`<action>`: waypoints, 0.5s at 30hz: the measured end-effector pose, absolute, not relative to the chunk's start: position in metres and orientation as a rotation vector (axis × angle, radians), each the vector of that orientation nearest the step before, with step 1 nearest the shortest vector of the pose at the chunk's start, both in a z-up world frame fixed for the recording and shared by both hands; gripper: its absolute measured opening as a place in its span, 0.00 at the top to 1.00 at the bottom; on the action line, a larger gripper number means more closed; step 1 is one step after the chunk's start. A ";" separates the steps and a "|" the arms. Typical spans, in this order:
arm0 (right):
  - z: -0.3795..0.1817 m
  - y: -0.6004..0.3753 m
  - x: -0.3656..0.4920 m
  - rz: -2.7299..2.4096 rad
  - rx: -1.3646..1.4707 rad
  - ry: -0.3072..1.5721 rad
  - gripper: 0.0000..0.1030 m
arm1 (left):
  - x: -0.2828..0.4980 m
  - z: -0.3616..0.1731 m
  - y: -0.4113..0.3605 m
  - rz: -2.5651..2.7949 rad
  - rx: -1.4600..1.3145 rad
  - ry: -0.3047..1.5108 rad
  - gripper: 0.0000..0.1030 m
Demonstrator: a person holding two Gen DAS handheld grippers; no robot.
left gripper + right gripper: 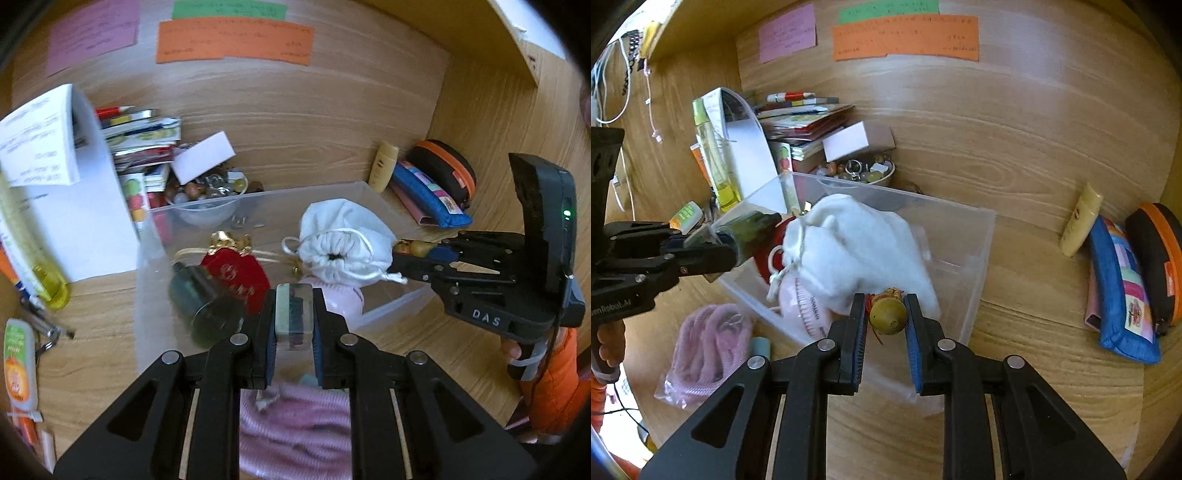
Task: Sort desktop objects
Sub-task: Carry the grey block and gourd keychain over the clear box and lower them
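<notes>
My left gripper [294,300] is shut on a small clear rectangular block [294,317], held above the near edge of a clear plastic bin [332,190]. Inside the bin lie a white drawstring pouch [343,236], a red velvet pouch [236,277], a dark green jar [207,306] and a pink item [347,299]. My right gripper [885,300] is shut on a small yellow-green gourd charm [888,316] with red string, over the bin's right side. Each gripper shows in the other's view: the right gripper [400,254] beside the white pouch, the left gripper [681,240] at the bin's left.
A bagged pink cord [701,350] lies in front of the bin. Behind it stand a bowl of beads [207,192], stacked books [144,136] and papers [92,206]. A cream tube [1080,221], blue pencil case [1123,295] and black-orange case [1156,258] lie to the right.
</notes>
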State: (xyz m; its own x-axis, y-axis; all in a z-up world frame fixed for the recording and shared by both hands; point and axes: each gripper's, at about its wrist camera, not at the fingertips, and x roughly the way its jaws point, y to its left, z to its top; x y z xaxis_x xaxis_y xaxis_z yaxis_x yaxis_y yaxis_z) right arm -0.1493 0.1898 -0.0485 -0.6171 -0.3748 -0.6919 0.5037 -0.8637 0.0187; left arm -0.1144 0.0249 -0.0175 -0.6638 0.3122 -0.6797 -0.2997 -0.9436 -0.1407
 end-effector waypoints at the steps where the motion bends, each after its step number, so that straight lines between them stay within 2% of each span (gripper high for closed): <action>1: -0.049 0.189 -0.151 -2.441 0.988 0.247 0.83 | -0.119 -0.019 0.028 2.587 -1.072 -0.018 0.85; 15: -0.059 0.185 -0.154 -2.399 1.052 0.325 0.83 | -0.143 -0.033 0.040 2.576 -1.151 0.041 0.85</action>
